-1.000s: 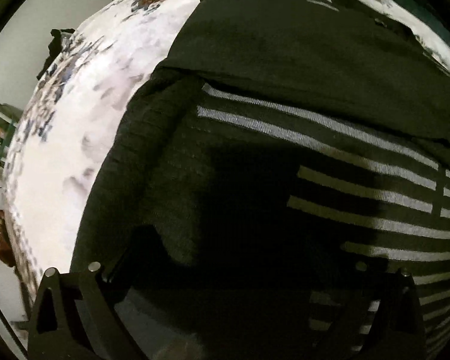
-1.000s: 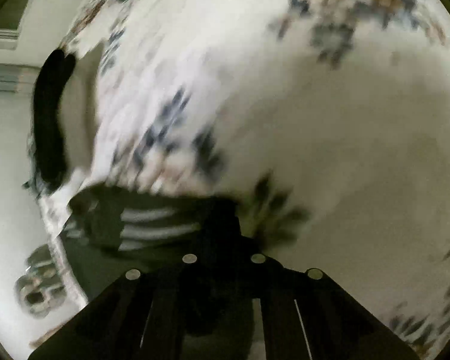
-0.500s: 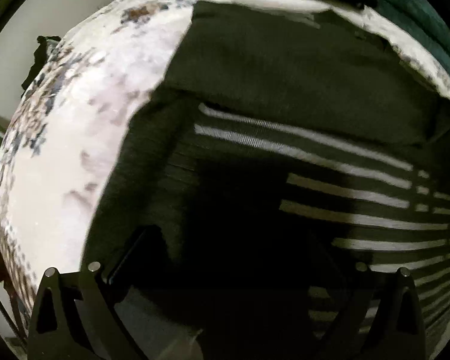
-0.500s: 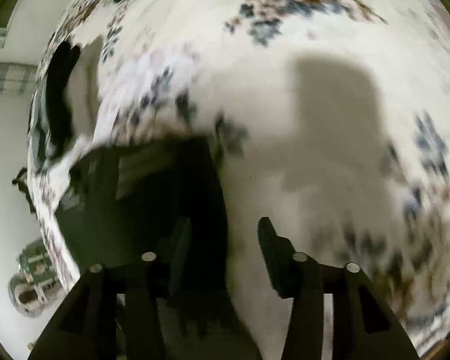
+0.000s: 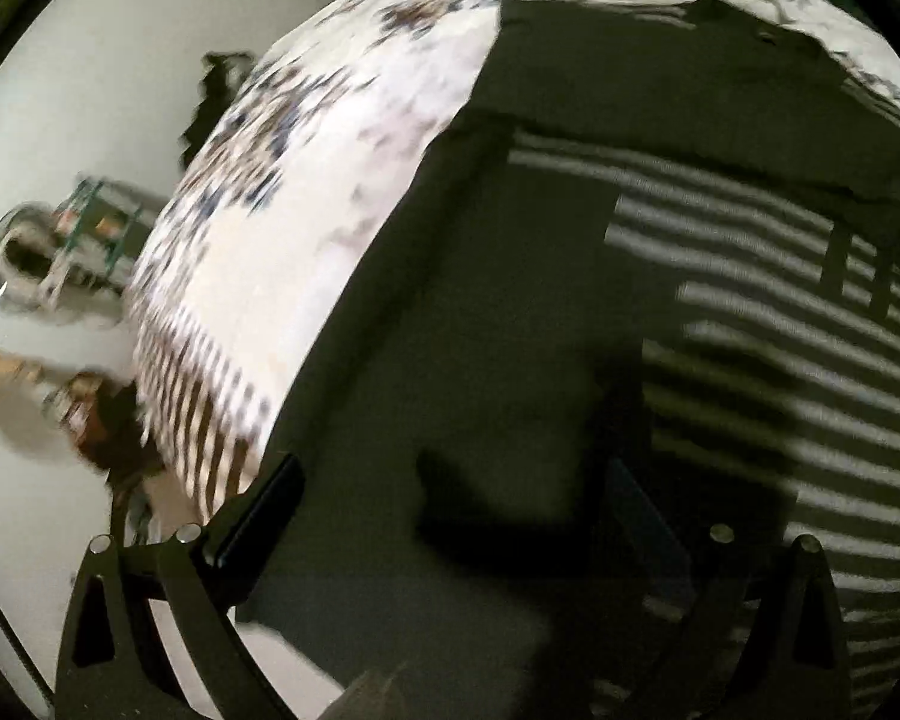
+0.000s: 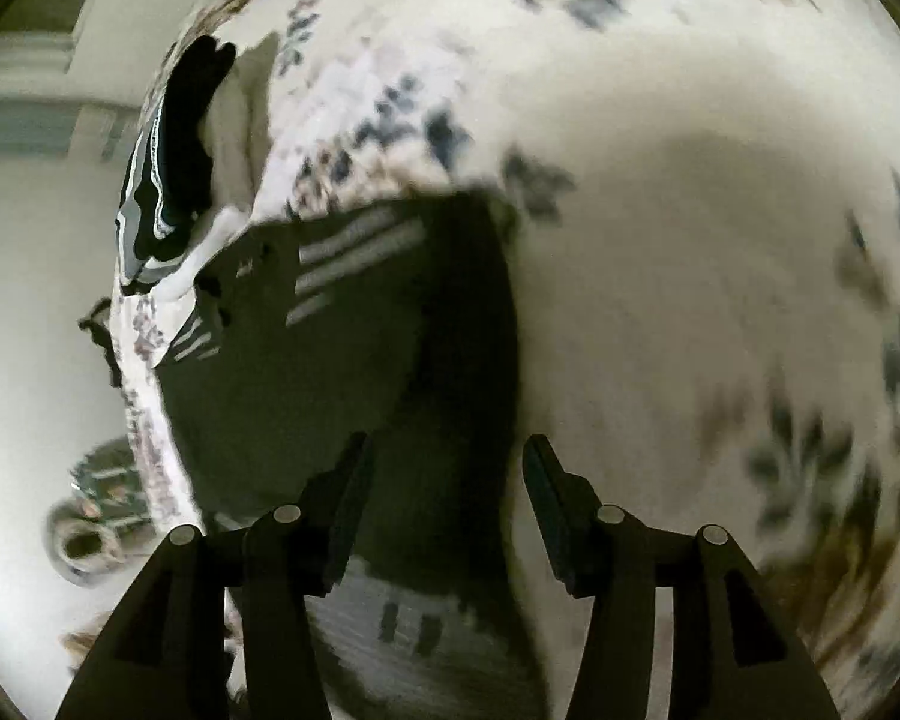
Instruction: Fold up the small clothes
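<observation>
One dark striped garment (image 5: 570, 312) lies flat on the floral bedspread (image 5: 306, 210), and we see both claws above it. Our right claw (image 6: 444, 498) stands spread with nothing pinched, while our left claw (image 5: 450, 516) looks wide apart too, though blur hides its far finger.

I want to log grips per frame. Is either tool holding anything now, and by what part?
Nothing is held. The right tool and the left tool both stand open above the dark striped garment, pads clear of the cloth.
</observation>
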`<state>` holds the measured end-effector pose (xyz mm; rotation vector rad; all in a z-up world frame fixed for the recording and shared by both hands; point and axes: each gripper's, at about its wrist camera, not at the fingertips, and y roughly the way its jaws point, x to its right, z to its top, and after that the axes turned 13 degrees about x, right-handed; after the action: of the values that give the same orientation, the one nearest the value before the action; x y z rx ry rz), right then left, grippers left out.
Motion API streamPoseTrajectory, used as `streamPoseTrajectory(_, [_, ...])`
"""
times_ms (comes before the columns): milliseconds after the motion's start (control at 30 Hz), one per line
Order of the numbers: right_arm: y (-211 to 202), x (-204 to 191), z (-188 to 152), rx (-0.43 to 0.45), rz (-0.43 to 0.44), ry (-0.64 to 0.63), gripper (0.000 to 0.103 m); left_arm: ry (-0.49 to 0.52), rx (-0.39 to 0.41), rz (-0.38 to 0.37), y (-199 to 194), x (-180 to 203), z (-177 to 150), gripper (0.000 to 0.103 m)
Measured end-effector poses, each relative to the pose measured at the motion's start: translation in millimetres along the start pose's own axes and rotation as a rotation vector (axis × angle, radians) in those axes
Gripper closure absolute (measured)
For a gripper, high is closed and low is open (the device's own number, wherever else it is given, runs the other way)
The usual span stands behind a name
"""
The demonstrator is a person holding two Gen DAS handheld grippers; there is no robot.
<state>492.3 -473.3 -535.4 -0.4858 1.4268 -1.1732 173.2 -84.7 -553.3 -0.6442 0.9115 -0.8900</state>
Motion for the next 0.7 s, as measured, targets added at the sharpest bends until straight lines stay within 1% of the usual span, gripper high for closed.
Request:
streamPoseTrajectory(33, [9.5, -8.9, 8.6, 0.002, 0.017, -0.027, 0.049, -0.01, -0.009, 0.018, -0.9, 1.1, -2.1, 0.0])
streamPoseTrajectory(67, [26.1, -25.2, 22.9, -0.001, 0.04, -0.097, 0.049, -0.02, -0.016, 0.042, -4.6, 5.6, -6.9, 0.0])
streamPoseTrajectory(100, [34.8, -32.7, 28.3, -0.004, 0.048, -0.128, 0.049, -0.031, -0.022, 0.063, -7.2, 10.4, -10.3, 0.0])
streamPoseTrajectory(133, [57.7, -47.5, 37.8, -0.032, 0.053, -0.195, 0.049, -0.046, -0.033, 0.081, -9.8, 15.6, -14.1, 0.0])
streamPoseTrajectory(167, [72.7, -55.7, 40.5, -0.061, 0.042, -0.241, 0.049, -0.062, -0.045, 0.089, -10.7, 19.7, -16.3, 0.0])
streamPoseTrajectory(200, [91.9, -65.5, 39.1, -0.104, 0.011, -0.322, 0.049, -0.083, -0.061, 0.092, -11.8, 24.3, -18.3, 0.0])
streamPoseTrajectory(267, [110.7, -73.7, 27.0, -0.158, -0.059, -0.449, 0.05, -0.128, -0.092, 0.08, -15.6, 35.1, -22.2, 0.0])
streamPoseTrajectory(300, [109.4, -76.0, 14.9, -0.164, -0.073, -0.53, 0.05, -0.138, -0.097, 0.074, -18.6, 39.9, -23.6, 0.0])
streamPoseTrajectory(333, [106.1, -76.9, 8.1, -0.167, -0.076, -0.573, 0.05, -0.141, -0.099, 0.07, -21.2, 44.0, -25.0, 0.0])
streamPoseTrajectory(367, [97.3, -75.0, -5.0, -0.176, -0.086, -0.643, 0.05, -0.14, -0.1, 0.065, -25.2, 48.5, -27.4, 0.0])
streamPoseTrajectory(433, [80.4, -65.6, -24.6, -0.215, -0.087, -0.723, 0.051, -0.126, -0.104, 0.059, -29.8, 55.6, -33.4, 0.0])
streamPoseTrajectory(500, [66.8, -53.8, -37.1, -0.26, -0.114, -0.779, 0.051, -0.119, -0.122, 0.057, -34.0, 60.7, -43.4, 0.0])
streamPoseTrajectory(533, [57.2, -44.5, -40.3, -0.291, -0.116, -0.794, 0.051, -0.121, -0.13, 0.055, -35.5, 60.8, -47.9, 0.0])
streamPoseTrajectory(600, [39.2, -33.3, -33.4, -0.293, -0.095, -0.769, 0.05, -0.137, -0.152, 0.052, -39.0, 59.7, -58.3, 0.0])
streamPoseTrajectory(667, [27.7, -32.7, -17.7, -0.247, -0.064, -0.713, 0.05, -0.144, -0.165, 0.042, -41.5, 58.8, -66.1, 0.0])
streamPoseTrajectory(700, [22.2, -35.7, -3.2, -0.202, -0.021, -0.663, 0.05, -0.144, -0.173, 0.039, -43.1, 58.9, -71.4, 0.0])
